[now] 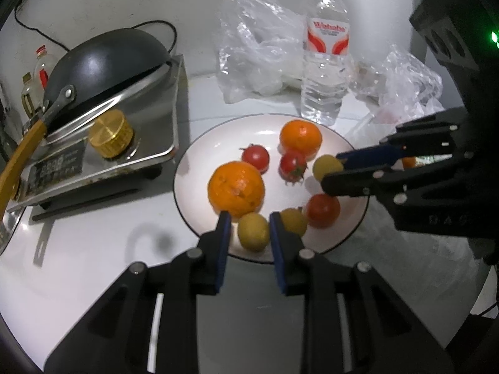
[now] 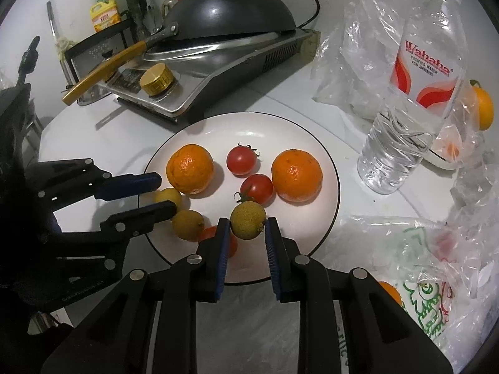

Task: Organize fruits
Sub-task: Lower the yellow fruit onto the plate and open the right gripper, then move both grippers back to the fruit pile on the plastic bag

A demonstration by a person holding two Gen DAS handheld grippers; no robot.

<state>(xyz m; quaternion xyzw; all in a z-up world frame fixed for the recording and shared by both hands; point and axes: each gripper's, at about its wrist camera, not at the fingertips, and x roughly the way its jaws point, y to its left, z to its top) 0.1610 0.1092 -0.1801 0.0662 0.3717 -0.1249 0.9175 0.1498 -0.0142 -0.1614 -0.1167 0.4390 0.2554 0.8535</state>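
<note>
Both sets of jaws are clamped on small yellow-green fruits over the white plate (image 2: 327,162). In the right wrist view the right gripper (image 2: 246,227) pinches a speckled yellow-green fruit (image 2: 248,219) between its blue pads, held just above the plate's near side. In the left wrist view the left gripper (image 1: 249,229) pinches a similar yellow fruit (image 1: 253,232) at the plate's near rim.

Only the right wrist view shows a yellow oil jug (image 2: 104,15) with a red label too small to read, an orange (image 2: 482,106) seen behind the bottle, and a printed bag (image 2: 427,299) with green line drawings and another orange (image 2: 389,291) at its edge. Only the left wrist view shows a green light (image 1: 494,36) on the right gripper's housing.

The water bottle (image 2: 411,93) reads "Wahaha" in red, with "purified water for drinking" beneath. A dark display panel (image 1: 56,168) on the cooker has characters I cannot read.

An overturned black wok (image 2: 230,9) with a yellow handle (image 2: 106,68) rests on a steel induction cooker (image 2: 199,74) with a gold knob (image 2: 156,78), just beyond the plate. Clear plastic bags (image 1: 255,46) lie crumpled near the bottle. On the plate sit two mandarins (image 2: 190,168) (image 2: 296,176), three cherry tomatoes, two (image 2: 241,160) (image 2: 257,188) between the mandarins and one (image 1: 322,210) partly hidden by the right gripper's finger, and one more loose yellow fruit (image 2: 187,224).
</note>
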